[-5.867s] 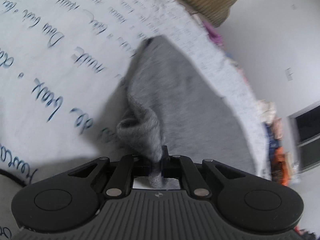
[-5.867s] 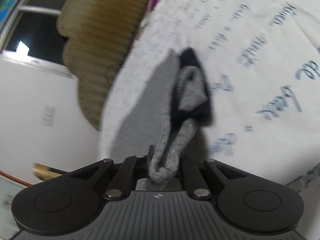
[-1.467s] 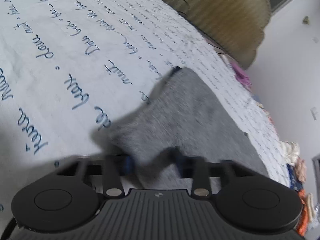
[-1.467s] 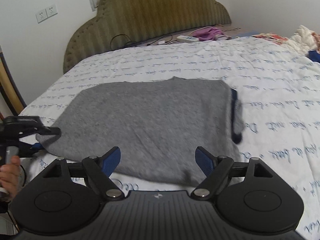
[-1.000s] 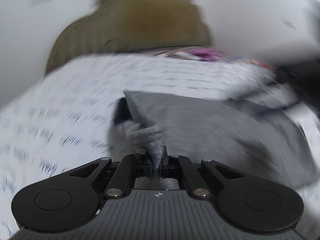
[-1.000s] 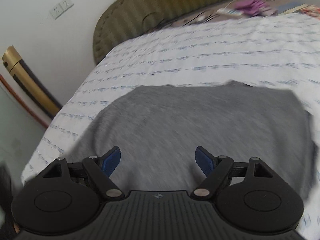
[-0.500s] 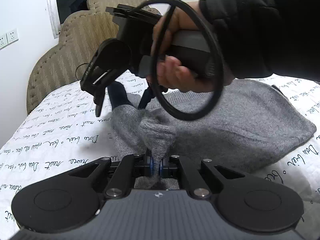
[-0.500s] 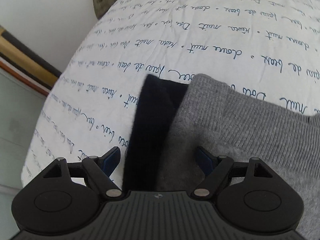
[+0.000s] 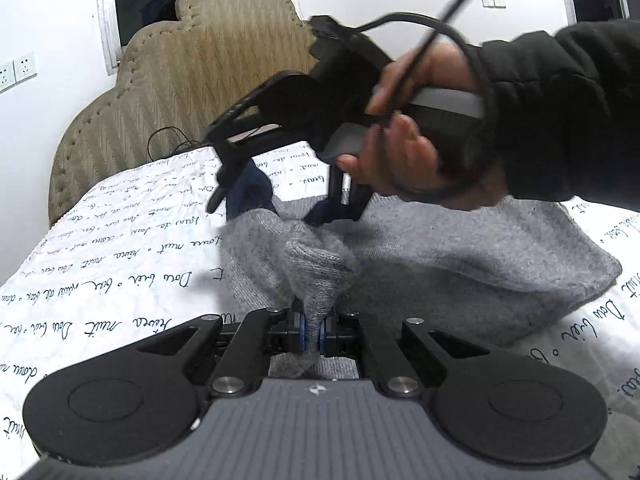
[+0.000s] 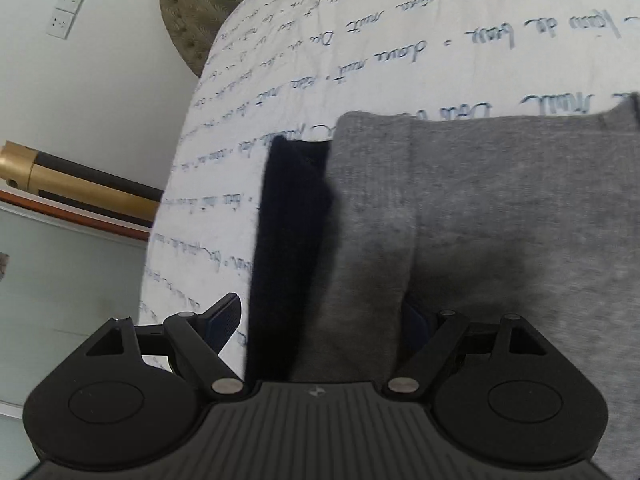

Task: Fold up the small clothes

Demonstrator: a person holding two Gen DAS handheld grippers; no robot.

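**Left tongs pinching the grey knit, right tongs spread over its dark cuff**

I have the left gripper (image 9: 313,330) drawn together and clamped on a bunched fold of the grey sweater (image 9: 460,268); the knit rises from between the blue pads in a small peak and then spreads out flat across the bed cover (image 9: 100,280), white with lines of blue handwriting; the garment lies to the right of centre in my left view, its far edge reaching toward the cover's right side.

From the same view I see the right gripper (image 9: 280,204) coming in from above, carried by a hand (image 9: 404,140) in a black sleeve (image 9: 568,112), a black cable (image 9: 440,28) looping over it; its fingers straddle the navy cuff (image 9: 248,192) at the sweater's upper left corner.

In my right view the right gripper's (image 10: 324,320) jaws stand wide apart, not pressing on anything; the navy cuff (image 10: 292,240) and a strip of grey knit (image 10: 500,220) run up between them; the left pad sits over the bare cover (image 10: 320,60), the right pad against the grey fabric; I cannot tell whether the pads touch the cloth.

Behind the bed stands a tan padded headboard (image 9: 192,80); white wall sockets (image 10: 64,10) show beside it.
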